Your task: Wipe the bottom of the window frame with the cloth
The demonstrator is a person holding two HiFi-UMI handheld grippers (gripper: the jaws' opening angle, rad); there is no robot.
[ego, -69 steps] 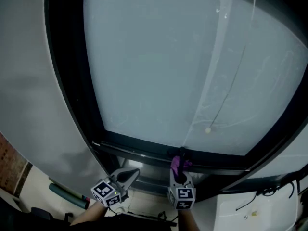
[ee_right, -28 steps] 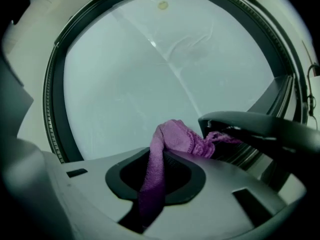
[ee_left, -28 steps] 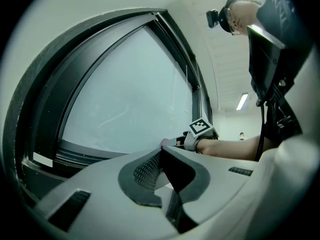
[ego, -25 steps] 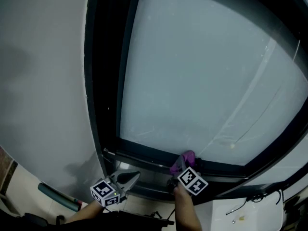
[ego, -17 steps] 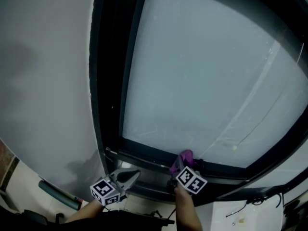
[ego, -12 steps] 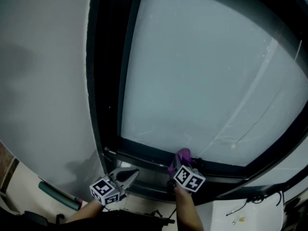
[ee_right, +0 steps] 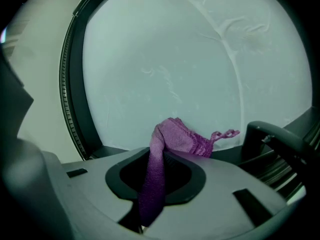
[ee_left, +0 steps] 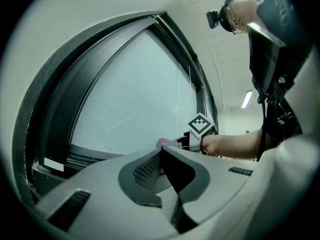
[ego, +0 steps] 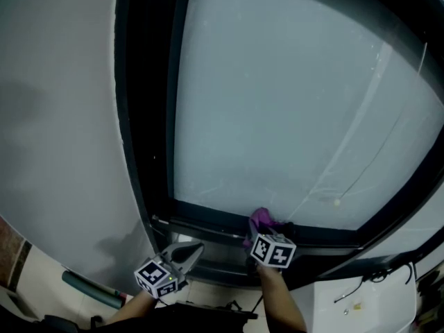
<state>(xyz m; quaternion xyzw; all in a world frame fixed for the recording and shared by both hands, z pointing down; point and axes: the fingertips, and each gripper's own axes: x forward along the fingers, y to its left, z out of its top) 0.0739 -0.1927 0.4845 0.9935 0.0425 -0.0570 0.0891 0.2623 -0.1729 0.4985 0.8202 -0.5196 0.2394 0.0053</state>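
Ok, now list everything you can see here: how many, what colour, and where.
Window glass: one, pale and frosted, fills the middle.
Window frame: one, black, around the glass.
Cloth: one, purple, at the frame's bottom edge.
Wall: one, grey-white, left of the frame.
Tube: one, green, low at the left.
Cable: one, black, over a white surface at lower right.
Left claw: one, grey, shut and empty, below the frame.
Right claw: one, grey, shut on the cloth.

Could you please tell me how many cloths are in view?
1: a purple cloth, clamped in the right tongs, at the bottom of the window frame. The left tongs are shut and empty.
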